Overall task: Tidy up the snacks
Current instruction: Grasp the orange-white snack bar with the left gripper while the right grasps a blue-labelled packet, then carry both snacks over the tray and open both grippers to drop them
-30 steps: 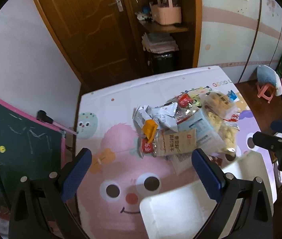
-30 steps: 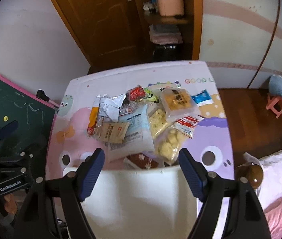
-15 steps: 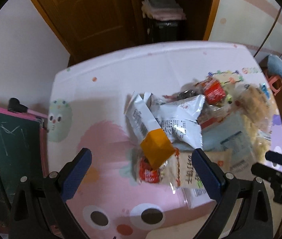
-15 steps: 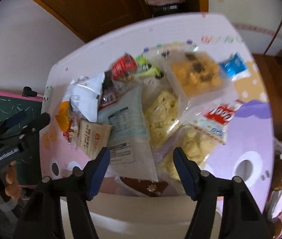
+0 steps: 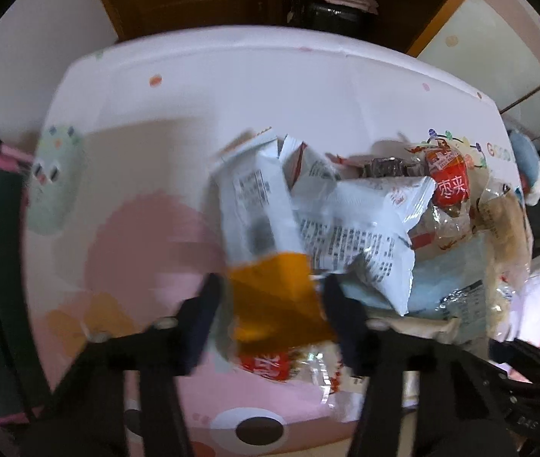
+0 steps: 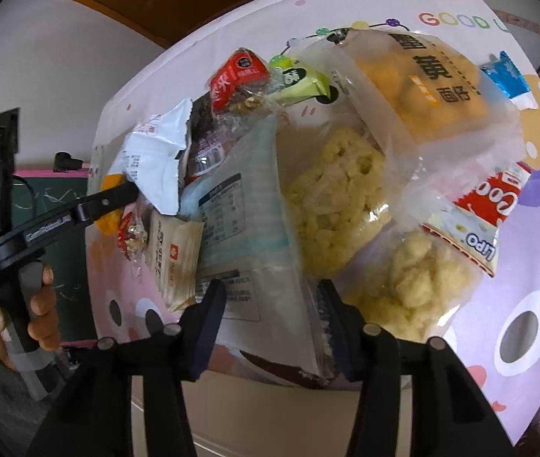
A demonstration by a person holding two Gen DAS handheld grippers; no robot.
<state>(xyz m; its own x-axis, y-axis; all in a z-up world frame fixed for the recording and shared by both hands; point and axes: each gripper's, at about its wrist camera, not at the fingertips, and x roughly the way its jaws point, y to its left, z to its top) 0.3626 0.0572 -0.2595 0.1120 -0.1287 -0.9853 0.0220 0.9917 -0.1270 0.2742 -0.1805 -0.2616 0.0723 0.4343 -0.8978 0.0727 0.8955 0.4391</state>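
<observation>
Cartoon animals in pink and purple cover the tablecloth (image 6: 529, 228) where the snacks (image 6: 308, 175) lie in one overlapping heap, nothing yet sorted or set apart, so by my judgement the organizing has barely begun. The left gripper (image 5: 270, 297) has its jaws partly closed around the orange end of a white snack packet (image 5: 254, 205) at the pile's left edge; the blur hides whether the pads actually touch it. The right gripper (image 6: 272, 297) is likewise half open, its fingers straddling the near end of a large pale-blue bag (image 6: 239, 213) without clearly pinching it. Both packets rest in the heap.
</observation>
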